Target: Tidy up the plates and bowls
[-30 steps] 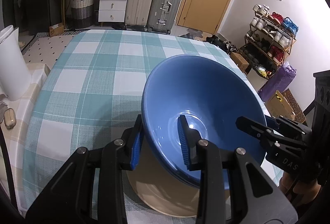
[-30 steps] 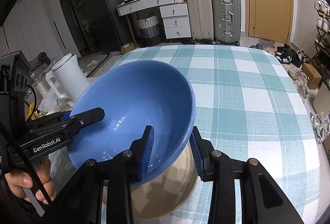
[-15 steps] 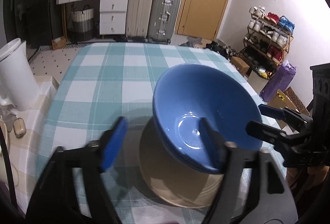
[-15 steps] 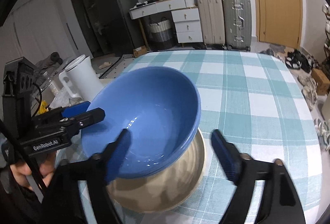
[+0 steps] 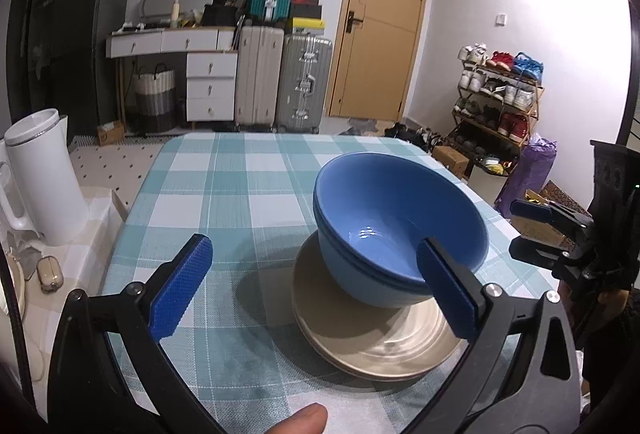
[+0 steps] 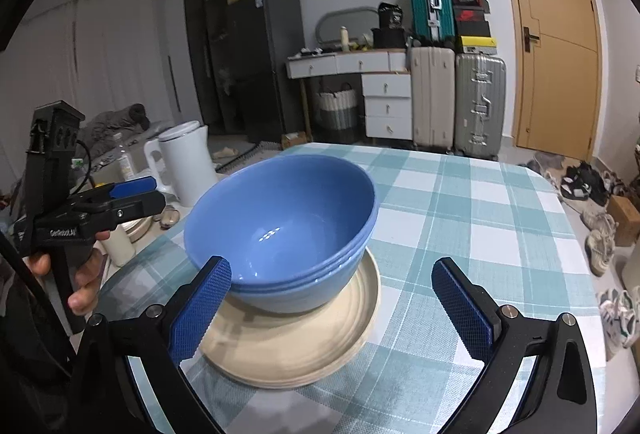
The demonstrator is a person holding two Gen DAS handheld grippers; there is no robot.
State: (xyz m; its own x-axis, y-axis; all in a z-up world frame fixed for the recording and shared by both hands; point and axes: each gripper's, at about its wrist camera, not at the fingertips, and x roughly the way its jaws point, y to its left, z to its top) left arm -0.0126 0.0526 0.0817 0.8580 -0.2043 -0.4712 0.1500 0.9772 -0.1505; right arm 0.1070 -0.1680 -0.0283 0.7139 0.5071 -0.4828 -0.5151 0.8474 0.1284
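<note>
Bowls (image 6: 288,230), nested blue on cream plates (image 6: 296,338) on the checked table (image 6: 480,218), sit just ahead between left gripper (image 5: 316,286) and right gripper (image 6: 332,310), both newly opened wide, empty, about equally near.

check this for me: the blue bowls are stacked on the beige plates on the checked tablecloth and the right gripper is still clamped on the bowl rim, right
Not quite. The stacked blue bowls do sit on the beige plates on the checked tablecloth, but the right gripper is not clamped on the rim. The right wrist view shows its jaws have just been opening and now stand wide, clear of the bowls, with nothing between the fingers.
</note>
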